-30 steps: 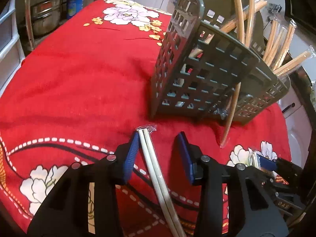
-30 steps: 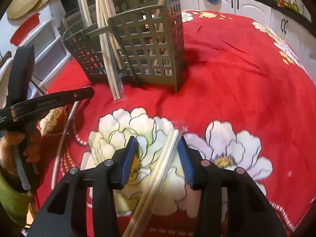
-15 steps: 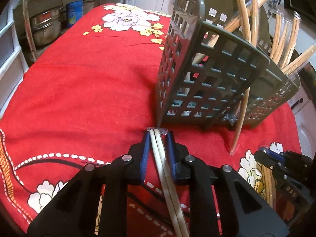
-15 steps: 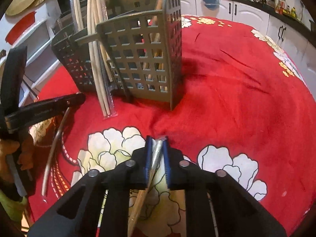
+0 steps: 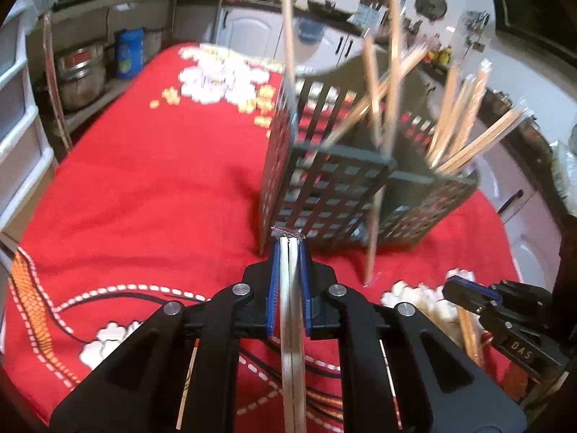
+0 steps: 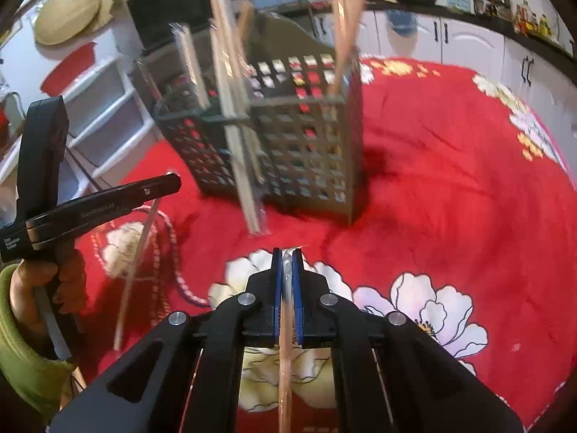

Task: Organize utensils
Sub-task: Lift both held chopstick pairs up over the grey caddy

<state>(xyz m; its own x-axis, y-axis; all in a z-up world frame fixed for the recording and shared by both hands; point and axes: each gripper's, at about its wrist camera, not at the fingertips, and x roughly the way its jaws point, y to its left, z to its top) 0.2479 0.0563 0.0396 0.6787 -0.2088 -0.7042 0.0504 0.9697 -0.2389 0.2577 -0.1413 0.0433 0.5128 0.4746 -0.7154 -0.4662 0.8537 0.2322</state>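
- Left wrist: left gripper [image 5: 288, 249] clamping wrapped pale chopsticks [image 5: 289, 288], long axis running along the fingers, pointing at the dark holder [image 5: 324, 187] just ahead; gaping a second ago.
- Right wrist: right gripper [image 6: 287, 256] pinching brown chopsticks [image 6: 285, 361] lengthwise; holder [image 6: 288, 151] ahead, slightly left; previously spread apart.

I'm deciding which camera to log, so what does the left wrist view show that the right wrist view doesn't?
Only the left wrist view: a steel pot and blue canister beyond the table.
Only the right wrist view: the person's hand on the left gripper's handle.
Both: the grey utensil basket on the red floral cloth, and each gripper shut on wrapped chopsticks.
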